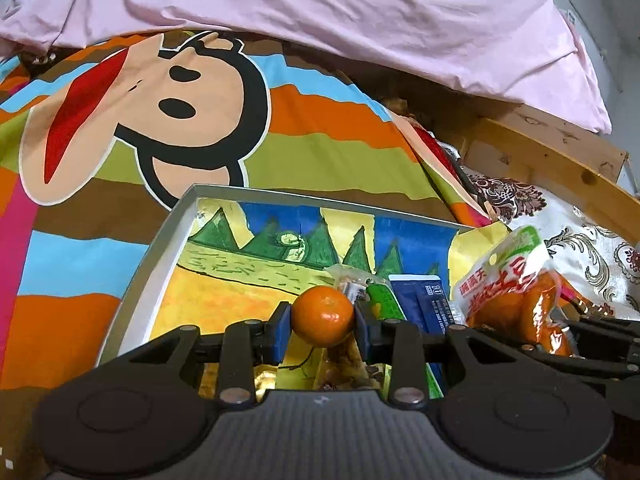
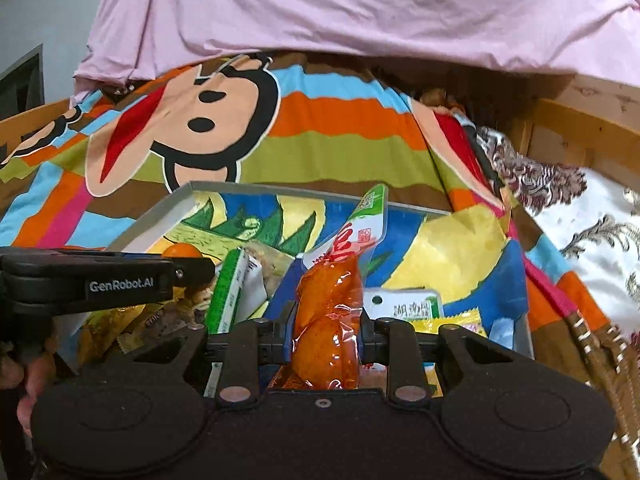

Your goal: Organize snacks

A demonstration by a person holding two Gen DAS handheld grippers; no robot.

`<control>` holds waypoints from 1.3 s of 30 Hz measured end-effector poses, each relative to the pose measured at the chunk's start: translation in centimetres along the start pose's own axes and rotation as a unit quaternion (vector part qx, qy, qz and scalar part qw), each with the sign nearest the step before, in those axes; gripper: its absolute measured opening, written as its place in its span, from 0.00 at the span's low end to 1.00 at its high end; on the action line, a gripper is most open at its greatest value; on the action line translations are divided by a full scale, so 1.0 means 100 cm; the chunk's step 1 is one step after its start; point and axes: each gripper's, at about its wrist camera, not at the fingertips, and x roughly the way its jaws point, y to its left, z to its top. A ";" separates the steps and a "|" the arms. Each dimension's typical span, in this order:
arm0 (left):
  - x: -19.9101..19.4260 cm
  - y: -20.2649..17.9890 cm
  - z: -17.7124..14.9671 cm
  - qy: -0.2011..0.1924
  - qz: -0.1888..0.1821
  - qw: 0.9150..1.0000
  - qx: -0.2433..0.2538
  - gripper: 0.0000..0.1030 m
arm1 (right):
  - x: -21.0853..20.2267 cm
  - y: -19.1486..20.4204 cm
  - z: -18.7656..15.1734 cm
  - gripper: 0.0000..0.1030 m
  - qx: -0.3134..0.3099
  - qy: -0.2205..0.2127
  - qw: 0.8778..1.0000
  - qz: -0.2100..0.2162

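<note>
My left gripper (image 1: 323,322) is shut on a small orange mandarin (image 1: 323,316) and holds it over a shallow tray (image 1: 158,264) with a painted landscape inside. My right gripper (image 2: 328,336) is shut on an orange vacuum-packed snack pouch (image 2: 328,320) with a red, white and green top, held upright over the same tray (image 2: 160,216). That pouch (image 1: 508,292) and the right gripper show at the right of the left wrist view. The left gripper body (image 2: 112,280) and the mandarin (image 2: 182,250) show at the left of the right wrist view. Several snack packets lie in the tray.
The tray lies on a striped cartoon-monkey blanket (image 1: 200,120) on a bed. A pink sheet (image 1: 320,12) hangs behind. A wooden bed frame (image 1: 560,152) and a floral cushion (image 1: 592,240) are at the right. In the tray are a green packet (image 2: 228,292), a blue packet (image 1: 420,300), and a yellow packet (image 2: 460,322).
</note>
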 end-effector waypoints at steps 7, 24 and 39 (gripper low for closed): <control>0.004 0.000 0.003 0.008 -0.002 1.000 0.002 0.36 | 0.007 -0.003 0.000 0.37 -0.001 0.010 1.000 -0.008; -0.065 -0.008 0.000 -0.038 0.033 0.999 0.011 0.98 | -0.067 -0.016 0.000 0.93 0.030 -0.055 0.998 0.001; -0.156 -0.008 -0.052 -0.034 0.081 0.996 -0.028 1.00 | -0.165 -0.012 -0.033 0.99 0.037 -0.091 0.995 0.010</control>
